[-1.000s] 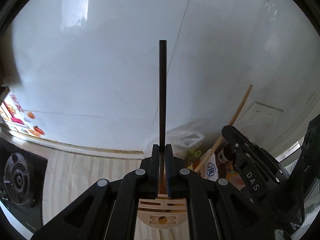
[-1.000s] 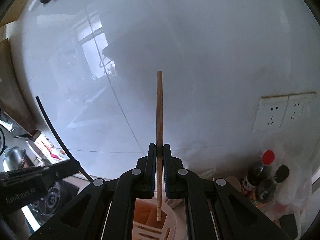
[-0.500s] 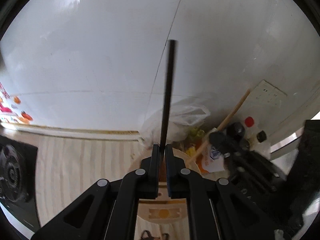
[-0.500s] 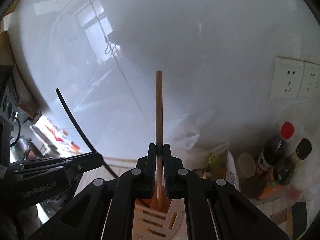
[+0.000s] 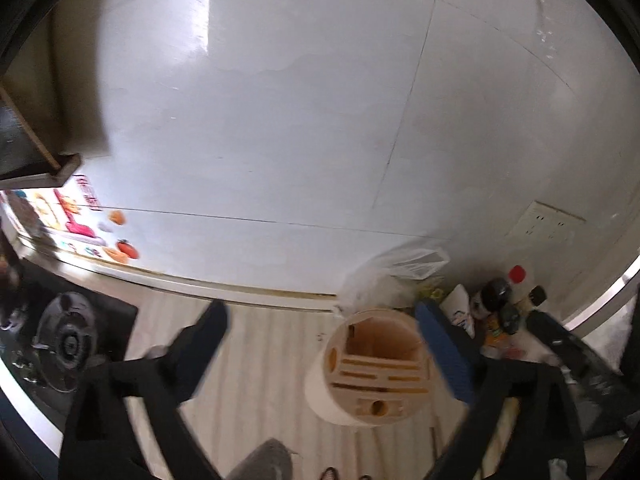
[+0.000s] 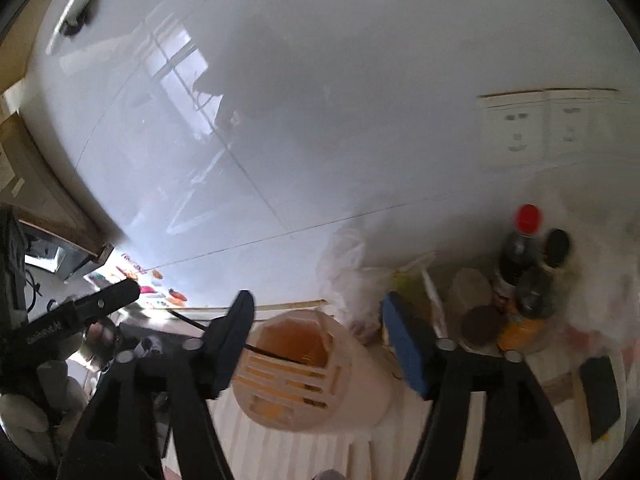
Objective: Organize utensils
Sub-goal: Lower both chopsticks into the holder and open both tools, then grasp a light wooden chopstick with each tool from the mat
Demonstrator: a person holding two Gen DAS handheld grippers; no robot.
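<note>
Both our grippers have just sprung open, left gripper (image 5: 320, 344) wide, right gripper (image 6: 316, 336) partly, nothing pinched. The utensil holder (image 6: 304, 376) sits between the jaws; a black chopstick (image 6: 240, 342) leans across its rim, apparently let go there.

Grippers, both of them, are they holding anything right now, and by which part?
Nothing is held. The left gripper and the right gripper have just been opening, with only the utensil holder in view beyond their spread fingers.
</note>
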